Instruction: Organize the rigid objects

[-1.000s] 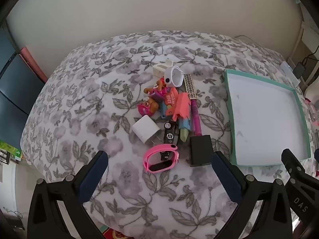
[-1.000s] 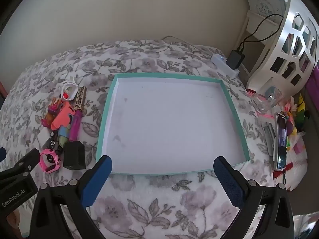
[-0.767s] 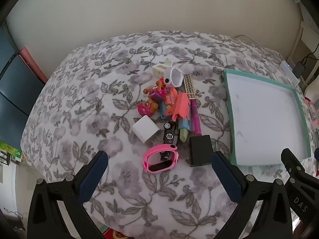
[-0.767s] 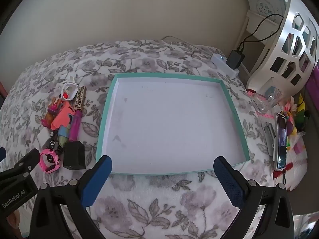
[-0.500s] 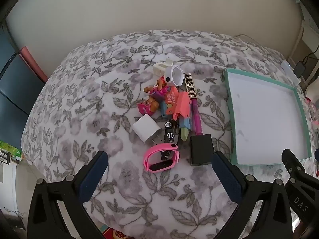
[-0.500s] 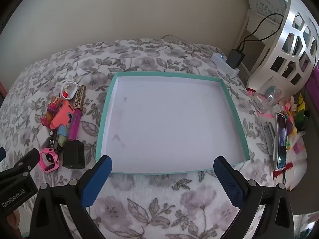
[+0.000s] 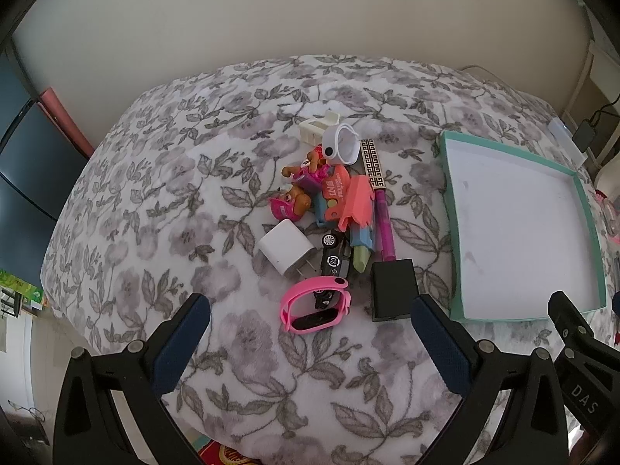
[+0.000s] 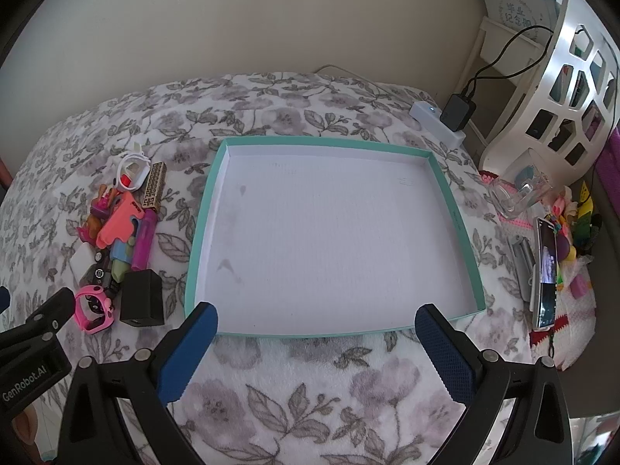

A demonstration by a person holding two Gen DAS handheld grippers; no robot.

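Left gripper (image 7: 310, 333): jaws spread wide, nothing between them, poised above the floral blanket (image 7: 162, 201). Just ahead of its fingertips: pink watch (image 7: 316, 304), black cube (image 7: 393, 288) touching near its right. Beyond those, in one tight heap: white charger (image 7: 286, 247), black toy car (image 7: 334, 257), orange toy gun (image 7: 354, 203) over a blue-and-green piece, magenta pen (image 7: 384, 224), patterned gold bar (image 7: 371, 162), two small dog figures (image 7: 298, 193), white ring-shaped watch (image 7: 341, 143), cream plug (image 7: 316, 128) at the far end.

Right gripper (image 8: 316, 333): likewise wide open, empty, hanging over the near rim of the teal tray (image 8: 457, 209). Tray flat on the blanket, white floor bare, just right of the heap. Past the tray's far right corner: white power strip (image 8: 434, 118) with black adapter (image 8: 458, 111). Off the right edge: phone (image 8: 545, 271), clutter of small colourful items.
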